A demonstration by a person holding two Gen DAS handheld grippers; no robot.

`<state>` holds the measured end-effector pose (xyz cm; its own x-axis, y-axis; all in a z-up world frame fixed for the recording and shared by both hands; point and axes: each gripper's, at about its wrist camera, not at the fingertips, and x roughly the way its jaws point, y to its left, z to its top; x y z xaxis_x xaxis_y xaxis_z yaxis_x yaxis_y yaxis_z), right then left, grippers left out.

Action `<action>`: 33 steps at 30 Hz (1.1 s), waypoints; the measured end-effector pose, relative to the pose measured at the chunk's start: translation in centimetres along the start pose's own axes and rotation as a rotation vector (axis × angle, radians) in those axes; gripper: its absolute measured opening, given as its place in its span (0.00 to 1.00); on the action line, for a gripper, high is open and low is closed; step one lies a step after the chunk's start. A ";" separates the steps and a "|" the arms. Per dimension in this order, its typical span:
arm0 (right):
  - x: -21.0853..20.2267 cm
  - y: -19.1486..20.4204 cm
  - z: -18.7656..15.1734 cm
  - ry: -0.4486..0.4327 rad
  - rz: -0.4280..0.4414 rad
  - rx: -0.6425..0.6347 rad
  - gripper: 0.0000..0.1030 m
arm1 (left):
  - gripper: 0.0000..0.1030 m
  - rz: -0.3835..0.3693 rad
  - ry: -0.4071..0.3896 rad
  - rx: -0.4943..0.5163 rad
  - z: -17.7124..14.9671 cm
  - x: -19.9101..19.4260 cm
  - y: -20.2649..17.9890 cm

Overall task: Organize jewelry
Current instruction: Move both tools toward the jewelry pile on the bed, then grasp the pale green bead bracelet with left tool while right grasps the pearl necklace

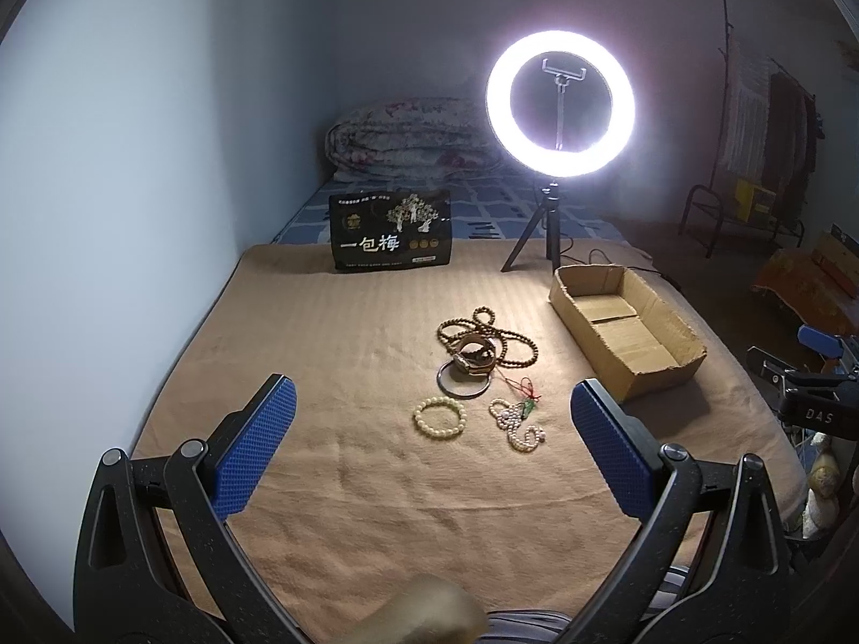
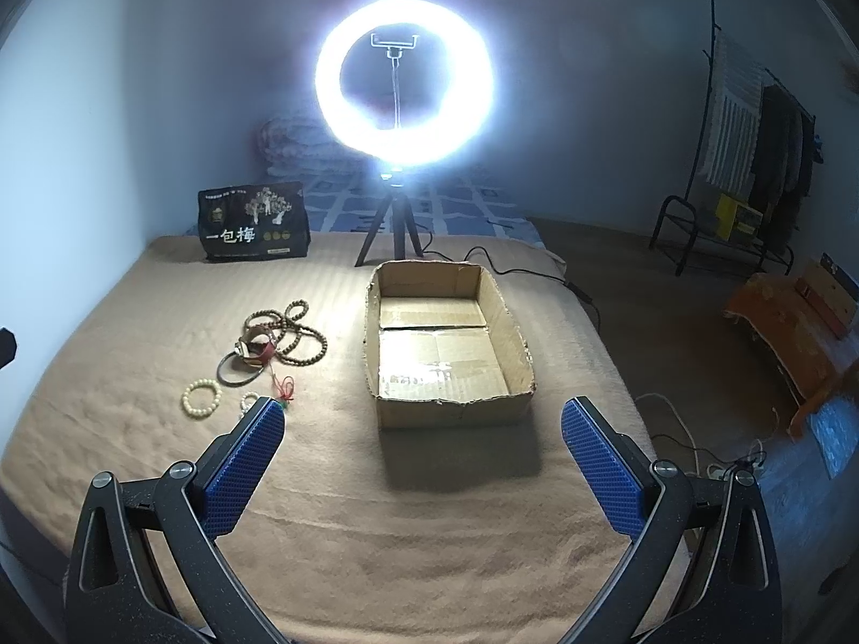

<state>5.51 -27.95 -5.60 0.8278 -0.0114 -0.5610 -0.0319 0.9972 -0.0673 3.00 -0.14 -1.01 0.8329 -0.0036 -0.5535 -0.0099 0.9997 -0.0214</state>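
Jewelry lies on a tan blanket (image 1: 333,354): a brown bead necklace (image 1: 502,335), a watch (image 1: 473,357), a metal bangle (image 1: 463,383), a cream bead bracelet (image 1: 439,417) and a pearl string (image 1: 515,426) with a red-green cord. An empty cardboard box (image 1: 625,330) sits to their right. My left gripper (image 1: 432,418) is open and empty, held short of the jewelry. My right gripper (image 2: 423,429) is open and empty, held short of the box (image 2: 445,343); the jewelry (image 2: 268,343) lies to its left.
A lit ring light on a tripod (image 1: 558,107) stands behind the box, with its cable trailing right. A black snack bag (image 1: 392,231) stands at the blanket's far edge. A folded quilt (image 1: 402,139) lies beyond. The wall is on the left, a clothes rack (image 2: 751,161) at right.
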 end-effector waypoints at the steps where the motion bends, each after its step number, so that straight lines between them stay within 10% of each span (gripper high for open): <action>1: 0.2 0.1 0.0 0.006 0.002 -0.007 1.00 | 1.00 0.003 0.006 -0.005 0.0 0.4 0.3; 11: 3.0 1.8 0.6 -0.029 0.125 -0.077 1.00 | 1.00 0.002 0.077 -0.014 -0.6 4.2 2.8; 23: 8.7 6.8 -0.2 0.157 0.349 -0.218 0.99 | 0.80 -0.077 0.208 -0.015 -2.6 10.4 3.8; 33: 14.4 10.5 -1.5 0.318 0.505 -0.271 0.80 | 0.71 -0.146 0.303 0.001 -3.8 15.8 3.2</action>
<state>16.19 -17.79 -15.63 0.4695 0.3906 -0.7918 -0.5476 0.8323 0.0859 14.01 2.90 -13.01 0.6227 -0.1531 -0.7673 0.0982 0.9882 -0.1175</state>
